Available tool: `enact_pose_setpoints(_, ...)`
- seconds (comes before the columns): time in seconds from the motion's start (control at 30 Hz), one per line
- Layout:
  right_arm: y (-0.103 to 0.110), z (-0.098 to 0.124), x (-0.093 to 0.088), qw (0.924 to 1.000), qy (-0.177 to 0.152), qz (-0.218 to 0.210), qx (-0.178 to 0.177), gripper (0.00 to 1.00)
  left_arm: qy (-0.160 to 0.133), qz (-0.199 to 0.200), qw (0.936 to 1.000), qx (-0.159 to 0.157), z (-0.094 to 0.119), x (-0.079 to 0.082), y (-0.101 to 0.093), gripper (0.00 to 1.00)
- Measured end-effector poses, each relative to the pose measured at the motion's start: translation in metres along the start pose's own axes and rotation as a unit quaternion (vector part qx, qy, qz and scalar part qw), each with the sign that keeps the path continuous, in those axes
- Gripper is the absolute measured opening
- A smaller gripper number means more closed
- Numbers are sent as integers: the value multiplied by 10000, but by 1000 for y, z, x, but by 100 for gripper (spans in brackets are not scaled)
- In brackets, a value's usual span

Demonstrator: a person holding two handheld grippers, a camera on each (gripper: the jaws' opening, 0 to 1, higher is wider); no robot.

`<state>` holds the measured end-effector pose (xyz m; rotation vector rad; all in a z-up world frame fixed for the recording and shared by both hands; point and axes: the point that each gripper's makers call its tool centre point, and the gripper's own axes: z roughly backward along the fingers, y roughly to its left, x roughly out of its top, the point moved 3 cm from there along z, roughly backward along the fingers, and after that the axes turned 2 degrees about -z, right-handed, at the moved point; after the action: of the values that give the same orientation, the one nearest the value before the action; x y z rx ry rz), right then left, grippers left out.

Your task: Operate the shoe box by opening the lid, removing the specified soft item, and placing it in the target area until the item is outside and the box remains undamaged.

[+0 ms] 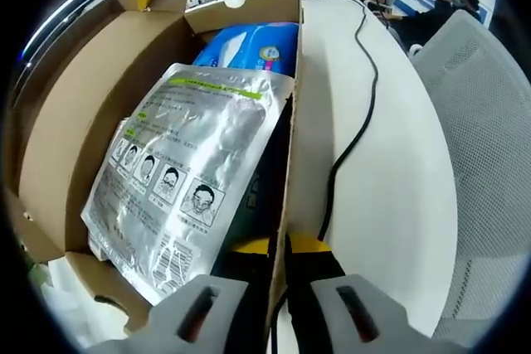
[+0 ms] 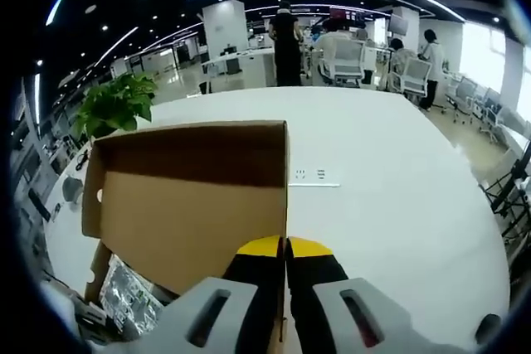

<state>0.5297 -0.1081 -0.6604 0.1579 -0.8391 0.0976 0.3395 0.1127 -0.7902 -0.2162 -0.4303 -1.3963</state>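
Left gripper view shows you the shoe box already open on the white desk, and your left gripper is clenched on the right side wall of the box, with the cardboard edge running up between the two yellow-tipped jaws. I judge that you hold this wall so that the box does not slide or tip while the other hand works, and a grip on the plain edge is also gentle for the cardboard. Inside the box the silver foil pouch, printed with small drawings of a face mask, leans on top, and behind it lies a blue soft pack; which of them is the specified soft item I cannot tell, but both are not yet outside. A black cable runs along the desk just beside the box, so it may be in the way when you choose the target area. In the right gripper view your right gripper is closed on the edge of the raised lid, the jaws nearly together with only the thin board between them. It seems you keep the lid upright so the opening is free. Under the lid a corner of the silver foil pouch is visible, and a green plant stands beyond the box.
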Motion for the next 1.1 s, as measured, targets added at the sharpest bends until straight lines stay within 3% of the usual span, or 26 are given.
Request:
enact_pose_setpoints(0.07, 1, 1, -6, 9999, 68, 145, -4, 0, 3, 16, 10000, -10, 0, 0, 0, 4)
enact_pose_setpoints(0.13, -3, -3, -18, 9988, 390, 304, -36, 0, -1, 12, 10000, -9, 0, 0, 0, 4)
enact_pose_setpoints(0.23, -3, -1, -29, 9984, 374, 433, -44, 0, -22, -58, 10000, 34, 0, 0, -1, 4)
enact_pose_setpoints(0.5, -10, -14, -25, 9982, 332, 496, -93, 0, -14, -26, 10000, 14, 0, -1, 0, 4)
enact_pose_setpoints(0.8, -12, -11, -30, 9990, 396, 203, 26, 0, -33, -47, 10000, 0, 1, -1, -1, 4)
enact_pose_setpoints(0.97, -13, -10, -36, 9975, 474, -514, 46, 0, -26, -31, 10000, -3, 0, 0, 0, 4)
enact_pose_setpoints(1.1, -11, -6, -37, 9986, 523, 48, 59, 0, -27, -27, 10000, -20, 1, 0, 0, 4)
